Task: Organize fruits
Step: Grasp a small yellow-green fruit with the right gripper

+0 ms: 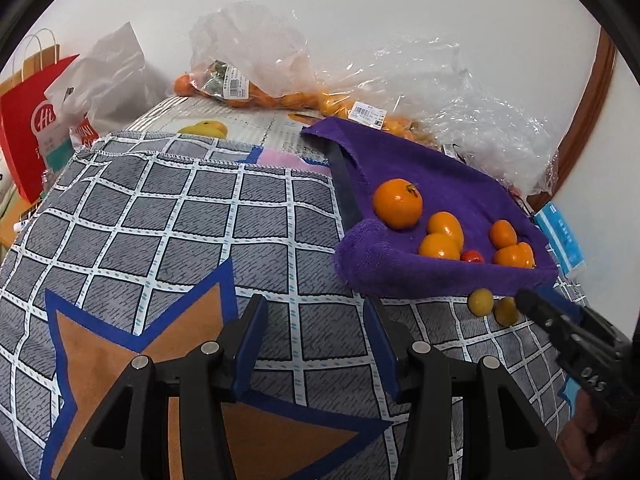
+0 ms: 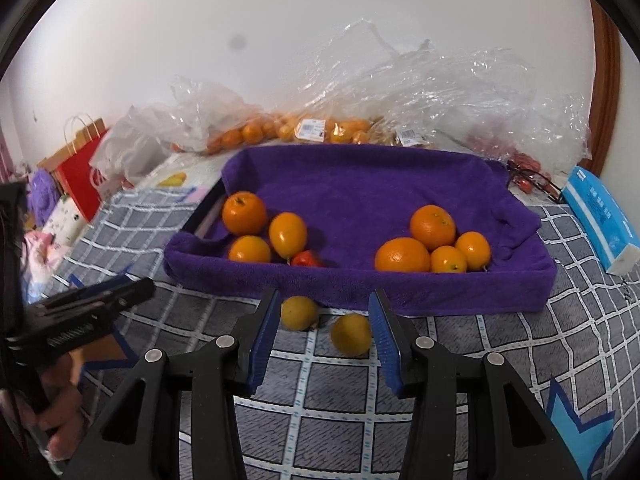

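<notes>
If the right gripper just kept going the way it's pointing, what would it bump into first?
Probably the nearer yellow fruit lying on the checked cloth, just ahead between the right gripper's open fingers. A second one lies slightly farther, before the purple tray. Depth is hard to judge.

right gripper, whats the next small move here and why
Probably ease the right gripper forward and down around the nearer yellow fruit. Its jaws stand open and empty, and that fruit and another yellow fruit lie on the checked cloth, outside the purple-lined tray.

red paper bag (image 1: 30, 128) with white "Hi", price labels unreadable
</notes>
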`<state>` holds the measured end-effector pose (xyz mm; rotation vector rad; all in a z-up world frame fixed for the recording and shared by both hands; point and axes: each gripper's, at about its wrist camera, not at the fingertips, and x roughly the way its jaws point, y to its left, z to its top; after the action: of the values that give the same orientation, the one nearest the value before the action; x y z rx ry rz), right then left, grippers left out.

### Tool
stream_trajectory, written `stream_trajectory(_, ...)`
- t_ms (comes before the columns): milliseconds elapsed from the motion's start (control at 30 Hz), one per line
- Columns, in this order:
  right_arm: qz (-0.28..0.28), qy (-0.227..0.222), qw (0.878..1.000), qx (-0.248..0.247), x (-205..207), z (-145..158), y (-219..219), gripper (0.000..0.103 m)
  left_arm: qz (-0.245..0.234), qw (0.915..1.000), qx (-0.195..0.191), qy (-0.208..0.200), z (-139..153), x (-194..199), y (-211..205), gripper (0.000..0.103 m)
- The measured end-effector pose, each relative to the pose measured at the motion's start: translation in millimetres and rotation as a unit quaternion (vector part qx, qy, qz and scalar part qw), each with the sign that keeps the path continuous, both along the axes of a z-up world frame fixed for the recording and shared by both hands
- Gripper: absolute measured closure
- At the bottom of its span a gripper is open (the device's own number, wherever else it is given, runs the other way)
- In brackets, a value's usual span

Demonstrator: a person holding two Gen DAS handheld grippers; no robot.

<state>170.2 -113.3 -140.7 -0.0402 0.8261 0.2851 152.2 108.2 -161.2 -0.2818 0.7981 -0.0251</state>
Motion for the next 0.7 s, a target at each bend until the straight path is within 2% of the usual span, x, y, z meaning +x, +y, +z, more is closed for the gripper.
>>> stream_trajectory(100, -0.009, 0.015, 1.000, 0.002, 3, -10, -7, 0.060, -0.009, 0.9999, 0.014, -0.001, 0, 0, -6, 0.056)
stream_trajectory(267, -0.017, 0.036, 0.999, 0.004, 9, -24, -14, 0.064, -0.014, 0.9998, 0.015, 0.007, -1, 3, -8, 0.056)
stream_trajectory(333, -0.019, 0.049, 0.999, 0.005, 12, -29, -16, 0.070, -0.010, 0.9998, 0.011, 0.013, -3, 4, -7, 0.056)
stream_trajectory(433, -0.015, 0.047, 0.999, 0.010, 12, -29, -16, 0.073, -0.003, 0.9997, 0.011, 0.020, -5, 6, -6, 0.056)
stream_trajectory(700, -0.001, 0.054, 0.998, -0.013, 13, -33, -5, 0.076, -0.001, 0.9998, 0.006, 0.020, -6, 7, -5, 0.056)
